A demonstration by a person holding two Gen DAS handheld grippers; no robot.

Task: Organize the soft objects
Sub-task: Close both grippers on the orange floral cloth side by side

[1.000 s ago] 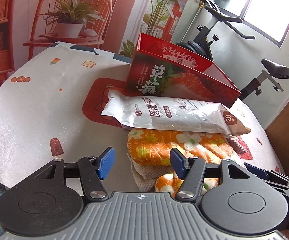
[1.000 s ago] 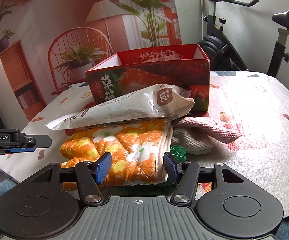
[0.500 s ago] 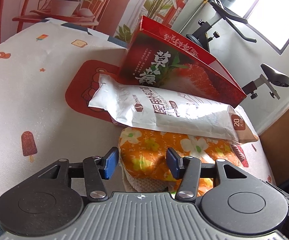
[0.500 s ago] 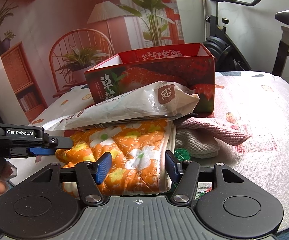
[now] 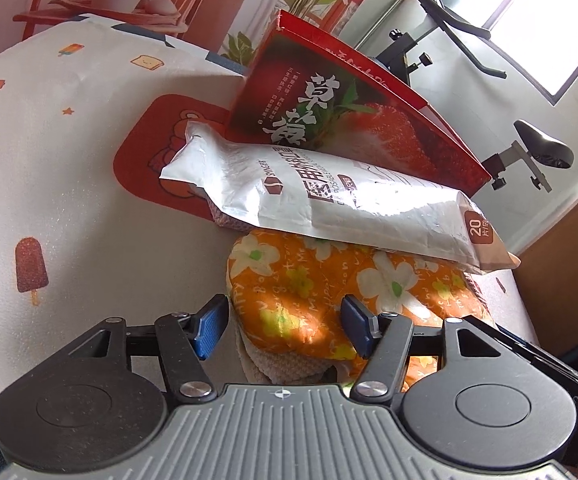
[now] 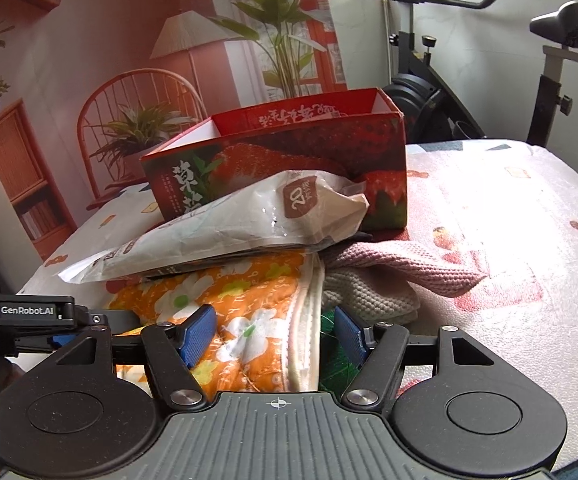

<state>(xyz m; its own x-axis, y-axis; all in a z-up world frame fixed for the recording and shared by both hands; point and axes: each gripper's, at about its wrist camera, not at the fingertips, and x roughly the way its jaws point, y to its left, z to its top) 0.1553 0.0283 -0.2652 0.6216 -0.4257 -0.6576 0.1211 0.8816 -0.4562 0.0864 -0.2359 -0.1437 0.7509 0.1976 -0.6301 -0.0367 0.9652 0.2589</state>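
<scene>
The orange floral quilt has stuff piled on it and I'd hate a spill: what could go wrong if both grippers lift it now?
The white mask bag lies across the orange floral quilt and could slide off. Both grippers' jaws are opening around the quilt, unclamped, so it may slip. The pink knit cloth beside it could drag along.

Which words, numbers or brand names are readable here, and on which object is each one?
"草莓": red strawberry box.
"20": brown patch on the white plastic packet.
"GenRobot.AI": side of the left gripper.
Big characters on the packet: only partly readable.
Small print on box and packet: too small to read.
</scene>
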